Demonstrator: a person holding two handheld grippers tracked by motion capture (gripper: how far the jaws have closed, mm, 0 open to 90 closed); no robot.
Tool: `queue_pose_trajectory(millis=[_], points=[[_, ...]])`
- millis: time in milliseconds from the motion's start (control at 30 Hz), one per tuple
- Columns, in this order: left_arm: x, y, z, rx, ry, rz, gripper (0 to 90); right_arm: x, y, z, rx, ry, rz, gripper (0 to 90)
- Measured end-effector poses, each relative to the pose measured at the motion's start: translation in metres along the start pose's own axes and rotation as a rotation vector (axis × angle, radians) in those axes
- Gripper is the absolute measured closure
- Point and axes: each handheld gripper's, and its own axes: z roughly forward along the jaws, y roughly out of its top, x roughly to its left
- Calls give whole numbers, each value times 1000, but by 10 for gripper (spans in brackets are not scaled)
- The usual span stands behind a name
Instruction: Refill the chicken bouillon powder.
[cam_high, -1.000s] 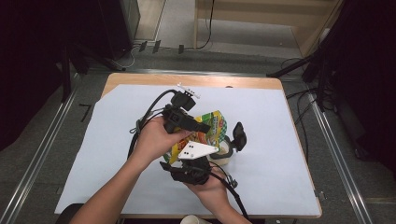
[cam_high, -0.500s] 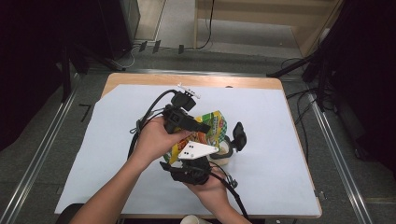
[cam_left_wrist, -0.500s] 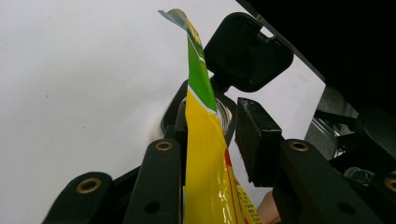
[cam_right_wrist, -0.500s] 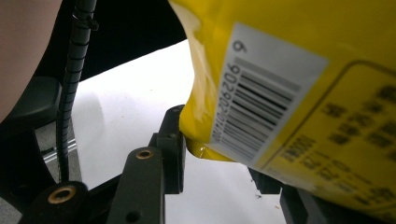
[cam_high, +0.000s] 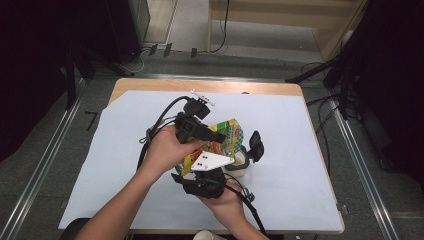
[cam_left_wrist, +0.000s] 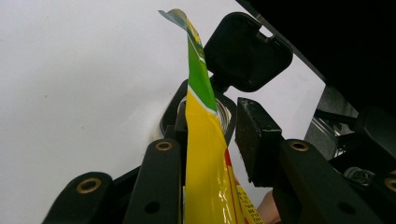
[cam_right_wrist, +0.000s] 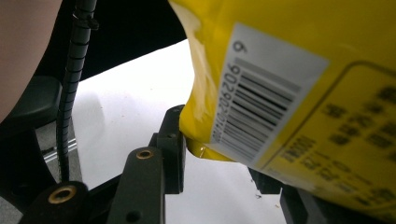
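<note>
Both hands work over the middle of the table (cam_high: 320, 125), which is covered by a white sheet (cam_high: 125, 165). A yellow-and-green snack bag (cam_high: 227, 136) is held up off the sheet between the two grippers.

Left gripper (cam_high: 220, 135): comes in from the left, cable looping behind the hand. In the left gripper view the bag (cam_left_wrist: 205, 154) stands on edge between the jaws, flat against the left pad; the right pad (cam_left_wrist: 254, 140) stands a little off the foil, so a firm pinch cannot be confirmed. Beyond the bag, a small round container with its black lid (cam_left_wrist: 247, 51) flipped up.

Right gripper (cam_high: 210, 172): below the bag, grey plate on top. In the right gripper view the bag's barcoded side (cam_right_wrist: 280, 84) hangs over the jaws; its lower corner touches the left jaw's inner face. Right jaw mostly hidden behind the bag; I cannot tell whether it grips.

A pale cup (cam_high: 240, 165) sits on the sheet just right of the bag.
</note>
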Motion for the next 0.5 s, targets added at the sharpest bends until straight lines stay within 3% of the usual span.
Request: queue_pose_trajectory(millis=[500], points=[[-1, 0, 0, 0, 3, 3, 712, 0, 0, 0, 0, 0, 0, 632]])
